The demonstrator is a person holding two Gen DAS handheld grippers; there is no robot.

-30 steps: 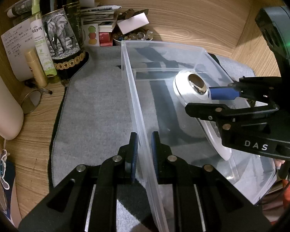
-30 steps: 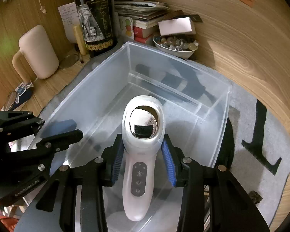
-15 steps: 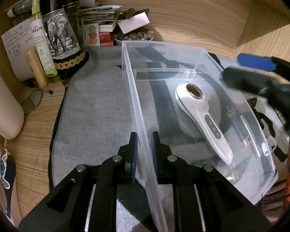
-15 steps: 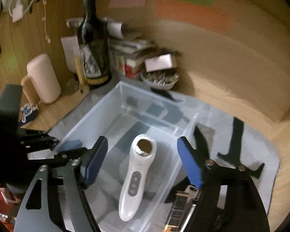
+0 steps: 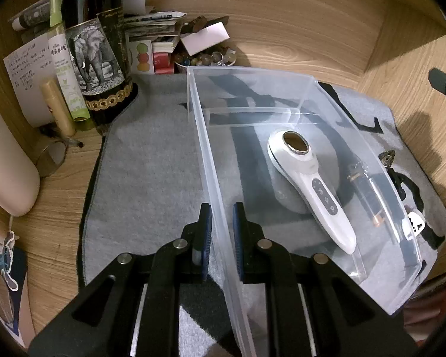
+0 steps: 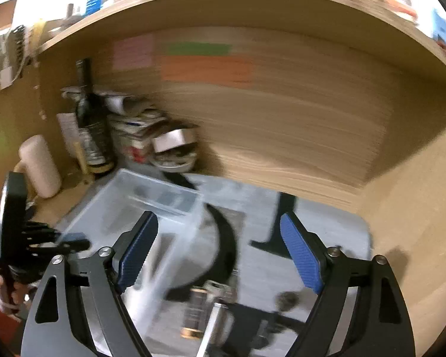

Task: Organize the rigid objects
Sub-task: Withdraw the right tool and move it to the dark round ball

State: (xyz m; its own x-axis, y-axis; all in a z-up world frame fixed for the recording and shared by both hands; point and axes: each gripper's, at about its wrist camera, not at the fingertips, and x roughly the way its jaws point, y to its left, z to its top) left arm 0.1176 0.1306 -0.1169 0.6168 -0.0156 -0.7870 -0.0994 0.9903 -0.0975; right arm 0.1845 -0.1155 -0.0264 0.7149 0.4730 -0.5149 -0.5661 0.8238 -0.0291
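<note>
Left wrist view
- Left gripper [image 5: 221, 238]: pinched on near wall of clear plastic bin [image 5: 312, 89], one pad inside, one outside; steadies it.
- White handheld device [image 5: 309, 184]: lying flat on bin floor, round metal head toward far end, handle toward near right corner.
- Handling (judgement): hard glossy shell, probably slick and fairly light; metal face worth sparing from knocks. Best hold across narrow handle near button strip, not on bulbous head.
- Clear slim object [image 5: 367, 193]: seen through right bin wall, apparently outside on grey mat [image 5: 151, 172]; identity unclear.
- Small items past right wall [image 5: 413, 223]: dark strap, white tag, small dark piece on mat; likely next candidates.
- Clutter, back left: elephant-label bottle [image 5: 101, 59], tubes, papers, bowl of beads [image 5: 206, 58], pale mug at left edge (all well apart from bin).

Right wrist view (heavily blurred)
- Right gripper [image 6: 220, 253]: jaws opening, blue pads spread wide, nothing between them; raised above mat, right of bin [image 6: 139, 202].
- Below the jaws: brownish cylindrical item [image 6: 194, 312] and metal strip on mat, details unreadable.
- In the way: bin's right wall between mat items and bin floor; anything must be lifted over the rim. Wooden alcove wall close on right limits swing.
</note>
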